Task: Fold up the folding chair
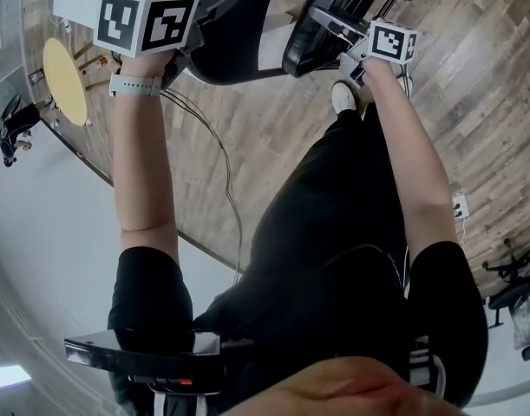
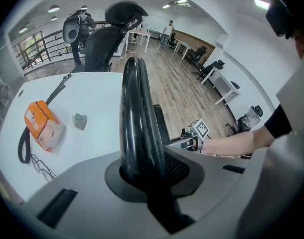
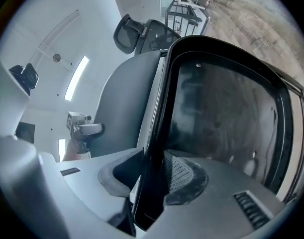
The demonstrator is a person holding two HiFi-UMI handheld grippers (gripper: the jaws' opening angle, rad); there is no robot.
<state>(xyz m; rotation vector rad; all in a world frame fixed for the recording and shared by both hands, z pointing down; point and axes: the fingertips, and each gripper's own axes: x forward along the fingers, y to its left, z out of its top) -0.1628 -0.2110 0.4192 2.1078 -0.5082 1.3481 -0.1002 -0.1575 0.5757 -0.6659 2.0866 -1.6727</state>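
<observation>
Left gripper (image 2: 144, 176) clamped narrow on a black rim of the folding chair (image 2: 134, 108), right gripper (image 3: 152, 183) closed on another of its panel edges. The chair stands just beside the white table (image 2: 87, 98). Stiff, smooth and hinged, it likely needs firm rim grips, clear of the pinching joint.

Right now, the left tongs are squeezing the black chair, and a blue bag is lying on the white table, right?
Not quite: the bag is orange, not blue. The left gripper view shows it lying on the white table, and the left tongs are squeezing the black chair, just as you said.
</observation>
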